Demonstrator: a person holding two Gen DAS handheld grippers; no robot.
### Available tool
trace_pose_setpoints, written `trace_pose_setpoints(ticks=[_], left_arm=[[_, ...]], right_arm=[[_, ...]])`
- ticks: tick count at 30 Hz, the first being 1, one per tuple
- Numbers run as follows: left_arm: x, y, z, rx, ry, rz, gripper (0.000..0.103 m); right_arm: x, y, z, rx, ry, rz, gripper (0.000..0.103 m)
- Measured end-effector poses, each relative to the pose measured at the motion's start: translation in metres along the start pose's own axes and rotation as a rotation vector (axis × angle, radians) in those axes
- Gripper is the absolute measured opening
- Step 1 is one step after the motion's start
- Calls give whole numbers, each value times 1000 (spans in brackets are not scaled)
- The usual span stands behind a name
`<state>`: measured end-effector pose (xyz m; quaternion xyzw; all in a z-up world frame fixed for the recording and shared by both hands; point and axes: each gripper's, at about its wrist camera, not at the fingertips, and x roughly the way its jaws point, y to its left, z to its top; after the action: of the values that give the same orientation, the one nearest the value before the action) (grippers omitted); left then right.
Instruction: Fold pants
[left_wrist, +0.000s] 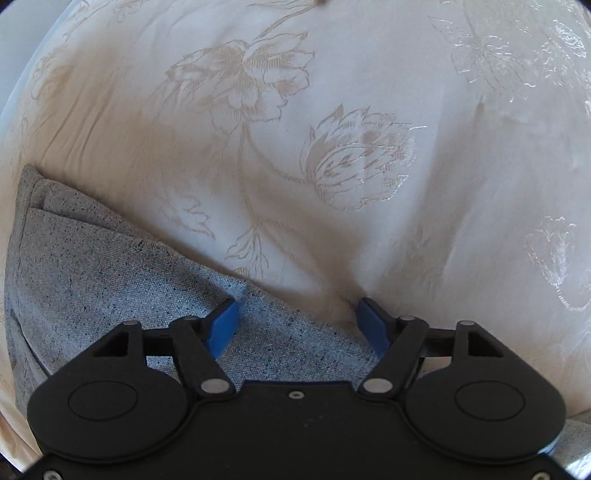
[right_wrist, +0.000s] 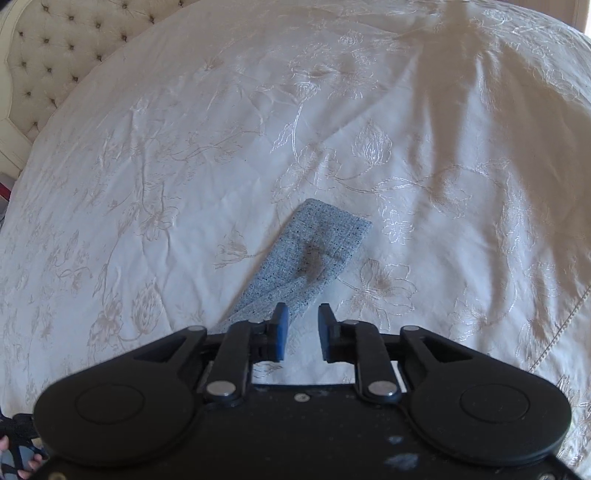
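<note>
A cream bedspread (right_wrist: 184, 166) with woven flowers is covering the whole bed, wrinkled and catching light; a tufted headboard (right_wrist: 55, 48) is showing at the top left of the right wrist view. No container is appearing in either view. The grey speckled pants (right_wrist: 317, 251) are lying flat on the bedspread, layered edges (left_wrist: 48, 206) visible at their corner. The left gripper (left_wrist: 297, 325) is pointing down over the pants' edge, jaws spread wide, nothing pinched. The right gripper (right_wrist: 300, 332) is hanging above the pants, jaws parted with only a gap between the pads.
</note>
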<state>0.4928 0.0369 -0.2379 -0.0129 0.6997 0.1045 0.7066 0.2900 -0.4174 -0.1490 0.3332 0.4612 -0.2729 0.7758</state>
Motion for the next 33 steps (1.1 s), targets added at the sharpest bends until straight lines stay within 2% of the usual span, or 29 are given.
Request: trace_pose_setpoints(ticks=[2, 4, 7, 12, 17, 24, 25, 27, 30, 33], left_arm=[[-2, 9, -3, -59, -27, -53, 57], [-12, 17, -9, -74, -71, -54, 6], [-30, 35, -24, -85, -133, -124, 5], [-58, 68, -53, -107, -200, -214, 5], [-84, 85, -69, -114, -246, -246, 5], [-98, 86, -67, -122, -274, -264, 5], [-98, 86, -67, -121, -276, -264, 5], [-100, 87, -69, -125, -286, -265, 4], [-118, 91, -74, -117, -361, -284, 4], [-155, 99, -86, -79, -484, -286, 4]], right_arm=[[10, -9, 1, 94, 30, 20, 31], [22, -18, 3, 174, 66, 41, 33], [35, -23, 8, 237, 64, 42, 33], [58, -18, 19, 262, 71, 34, 33], [69, -2, 29, 231, 75, 14, 33], [80, 7, 38, 234, 92, -8, 32], [82, 9, 38, 225, 92, -11, 25], [84, 13, 41, 193, 108, -4, 4], [61, 27, 48, 125, 47, 37, 4], [7, 42, 55, 66, -36, 181, 4]])
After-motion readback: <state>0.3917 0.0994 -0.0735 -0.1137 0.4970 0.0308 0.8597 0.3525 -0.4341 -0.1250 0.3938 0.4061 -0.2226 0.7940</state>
